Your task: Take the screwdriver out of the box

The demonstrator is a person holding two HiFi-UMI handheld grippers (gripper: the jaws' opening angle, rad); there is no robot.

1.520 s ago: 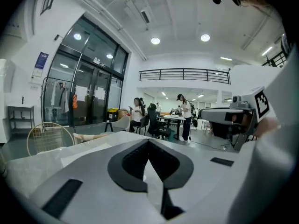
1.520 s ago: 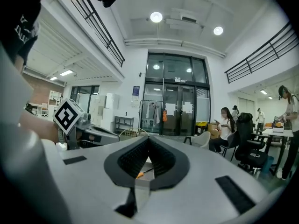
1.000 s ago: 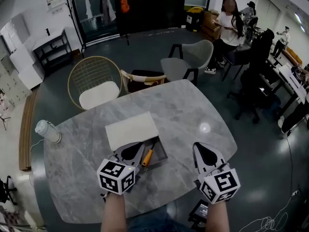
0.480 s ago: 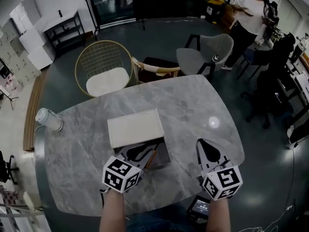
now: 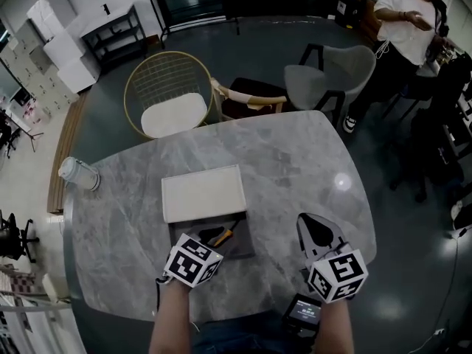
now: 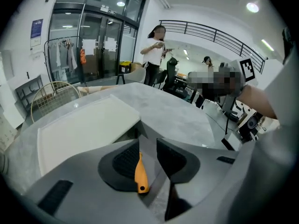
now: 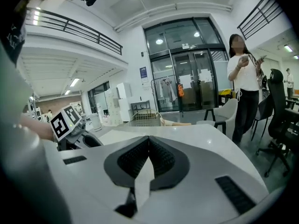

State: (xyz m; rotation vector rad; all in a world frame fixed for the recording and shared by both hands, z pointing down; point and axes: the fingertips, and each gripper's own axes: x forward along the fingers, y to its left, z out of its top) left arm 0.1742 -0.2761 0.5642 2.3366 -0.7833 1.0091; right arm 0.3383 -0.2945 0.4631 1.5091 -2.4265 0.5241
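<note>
Left gripper (image 6: 148,143) jaws were opening, straddled orange screwdriver (image 6: 140,172) handle in box (image 5: 244,244), tilted down for pickup; right gripper (image 7: 148,143) closed, empty, sat at box's 3 o'clock.

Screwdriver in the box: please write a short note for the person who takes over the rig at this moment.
Left tongs: jaws opening, at the open box, with the handle of the orange screwdriver between them, not gripped.
Right tongs: shut, empty, over the table to the right of the box.
Done: the box is open, with its white lid at the far end.
Left: close on the handle and lift the screwdriver out.
</note>
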